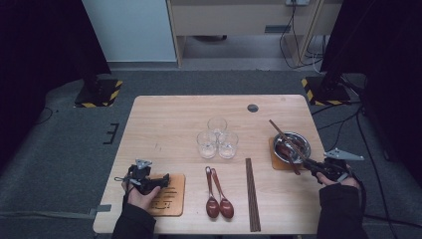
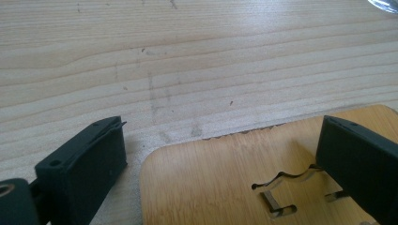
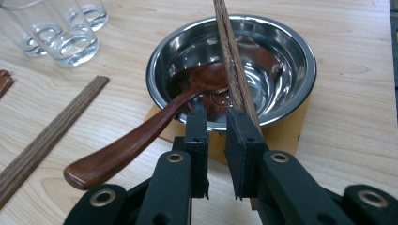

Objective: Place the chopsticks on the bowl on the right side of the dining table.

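My right gripper (image 3: pixel 217 117) sits nearly pressed together by chopsticks (image 3: pixel 234 61) lying across the bowl (image 3: pixel 291 47), prob. to lift them out.

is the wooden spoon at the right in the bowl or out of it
In. The spoon has its head down inside the steel bowl, and its handle leans out over the near rim toward the right gripper. A pair of chopsticks lies across the bowl too.

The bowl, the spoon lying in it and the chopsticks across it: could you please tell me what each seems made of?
Bowl: likely stainless steel, polished; it mirrors its contents. Spoon: apparently lacquered reddish-brown wood, glossy, though possibly plastic. Chopsticks: dark wood, matte, with visible grain.
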A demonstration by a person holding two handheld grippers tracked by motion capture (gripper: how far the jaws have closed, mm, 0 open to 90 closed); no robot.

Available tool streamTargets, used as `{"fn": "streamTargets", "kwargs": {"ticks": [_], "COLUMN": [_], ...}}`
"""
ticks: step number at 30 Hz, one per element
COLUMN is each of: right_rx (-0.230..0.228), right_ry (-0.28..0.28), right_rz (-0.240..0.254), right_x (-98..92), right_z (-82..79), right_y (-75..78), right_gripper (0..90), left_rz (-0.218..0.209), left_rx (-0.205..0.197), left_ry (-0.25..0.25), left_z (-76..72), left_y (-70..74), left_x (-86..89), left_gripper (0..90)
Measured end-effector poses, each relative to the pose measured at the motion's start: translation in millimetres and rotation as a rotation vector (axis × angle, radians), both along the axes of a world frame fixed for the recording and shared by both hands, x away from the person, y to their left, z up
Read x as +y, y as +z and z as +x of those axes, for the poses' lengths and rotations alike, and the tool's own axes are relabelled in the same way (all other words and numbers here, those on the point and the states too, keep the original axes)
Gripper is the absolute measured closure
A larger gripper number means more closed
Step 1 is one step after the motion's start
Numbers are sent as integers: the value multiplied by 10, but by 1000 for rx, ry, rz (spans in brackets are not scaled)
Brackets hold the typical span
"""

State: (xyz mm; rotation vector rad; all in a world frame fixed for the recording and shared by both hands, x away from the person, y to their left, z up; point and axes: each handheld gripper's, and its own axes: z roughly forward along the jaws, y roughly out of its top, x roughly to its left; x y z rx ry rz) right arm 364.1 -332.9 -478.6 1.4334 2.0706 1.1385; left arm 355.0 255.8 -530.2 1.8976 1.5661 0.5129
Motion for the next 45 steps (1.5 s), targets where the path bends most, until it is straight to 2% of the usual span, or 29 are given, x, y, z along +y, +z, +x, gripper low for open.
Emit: {"fn": "streamTargets", "kwargs": {"ticks": [12,23,34,45], "right_rx": [42,40,30,9], "right_ry": [-10,-34,-105,-139], "right_rz": [-12,-18,-18,-30], "right_x": [-6,-87,-196,-259], "right_z": [6,8,12,29], "right_y": [-43,-46,-77,-102], "right_gripper": [791,751,695,651], "left_rz": [0,0,0,0], "left_rx": [0,0,0,0], "left_ry": [0,0,0,0], "left_z": [0,0,0,0], "left_y": [0,0,0,0], "left_x": [0,0,0,0], "left_gripper": [11,11,11,11]}}
